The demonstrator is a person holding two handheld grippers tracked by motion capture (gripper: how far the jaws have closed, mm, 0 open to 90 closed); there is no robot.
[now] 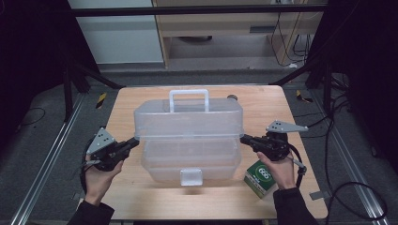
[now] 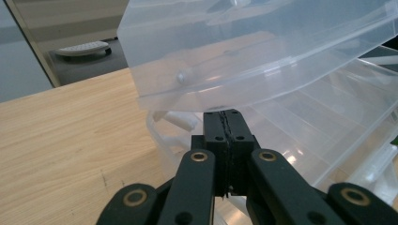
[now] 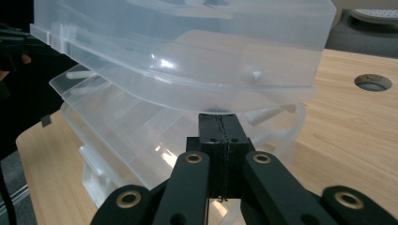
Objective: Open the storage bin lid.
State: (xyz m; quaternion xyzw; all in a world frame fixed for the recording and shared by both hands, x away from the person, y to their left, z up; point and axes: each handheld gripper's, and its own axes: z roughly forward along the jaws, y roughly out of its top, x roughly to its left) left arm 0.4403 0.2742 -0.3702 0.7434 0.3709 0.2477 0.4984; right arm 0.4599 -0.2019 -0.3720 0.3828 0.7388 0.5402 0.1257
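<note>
I have a pair of tongs in each hand, one at either end of the clear plastic box [image 1: 190, 140] that sits in the middle of the wooden table [image 1: 136, 197]. My left gripper [image 1: 135, 140] has its jaws pressed flat together with nothing between them, and in the left gripper view its tip [image 2: 223, 115] sits right under the edge of the raised upper tray [image 2: 253, 51], touching or all but touching it. My right gripper [image 1: 244, 138] is the same: jaws closed tight on themselves, empty, the tip [image 3: 219, 117] tucked under the opposite end of that tray [image 3: 187, 51].

The upper tray with its white handle [image 1: 188, 97] stands lifted and set back above the lower compartment [image 1: 190, 157], whose dividers show through the plastic. The white latch [image 1: 191, 176] hangs at the near edge of the box, facing me.

Around it: a small green and white carton [image 1: 261, 177] lies on the table just under my right hand [image 1: 281, 171], close to the box's near right corner. A round grommet hole [image 3: 373, 82] sits in the tabletop beyond the box. Black frame bars and loose cables [image 1: 347, 187] run along both sides of the table, and a pale cabinet [image 1: 117, 37] stands behind
</note>
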